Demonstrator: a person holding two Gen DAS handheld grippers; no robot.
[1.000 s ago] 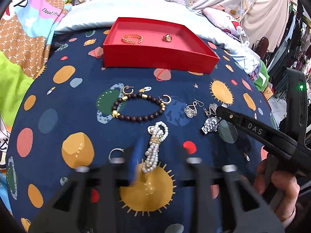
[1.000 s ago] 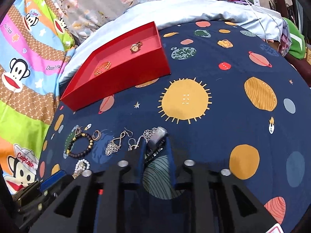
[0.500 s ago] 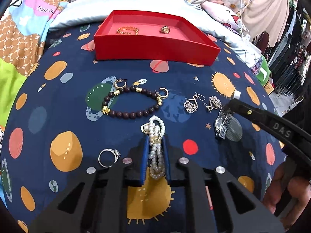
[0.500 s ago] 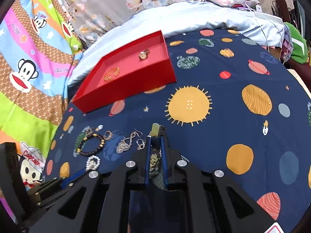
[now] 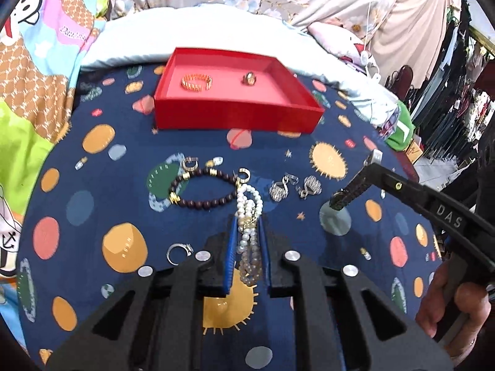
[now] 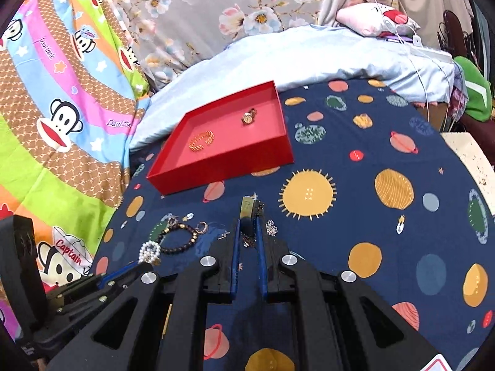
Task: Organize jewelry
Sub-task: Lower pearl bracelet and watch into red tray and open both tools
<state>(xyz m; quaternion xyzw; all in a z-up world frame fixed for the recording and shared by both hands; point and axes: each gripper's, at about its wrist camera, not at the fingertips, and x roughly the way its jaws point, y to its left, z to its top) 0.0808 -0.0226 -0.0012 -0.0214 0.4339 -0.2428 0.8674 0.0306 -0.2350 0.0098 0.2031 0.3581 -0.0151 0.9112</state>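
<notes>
Looking through the left wrist view, the left gripper [image 5: 247,225] at lower centre has its jaws closed on a pearl bracelet [image 5: 249,213], whose far loops rise past the blue pads. Beyond it, in the upper middle of the frame, a red tray [image 5: 235,114] on the planet-print cloth [image 5: 92,204] already holds a gold bracelet [image 5: 196,82] and a gold ring [image 5: 249,78]. On the cloth there remain a dark bead bracelet [image 5: 201,188], two gold hoop earrings [image 5: 244,174], a pair of silver earrings [image 5: 294,185] and a silver ring [image 5: 178,251] at lower left. At right, the right gripper [image 5: 352,190] carries a silver watch [image 5: 372,157]

In the right wrist view, the right gripper's jaws at lower centre pinch that watch, its clasp poking out above the tips; the tray sits upper left of them

Judging by this, two pieces are sorted, two are held and not yet delivered, and roughly five loose pieces are left, so the job seems under halfway
</notes>
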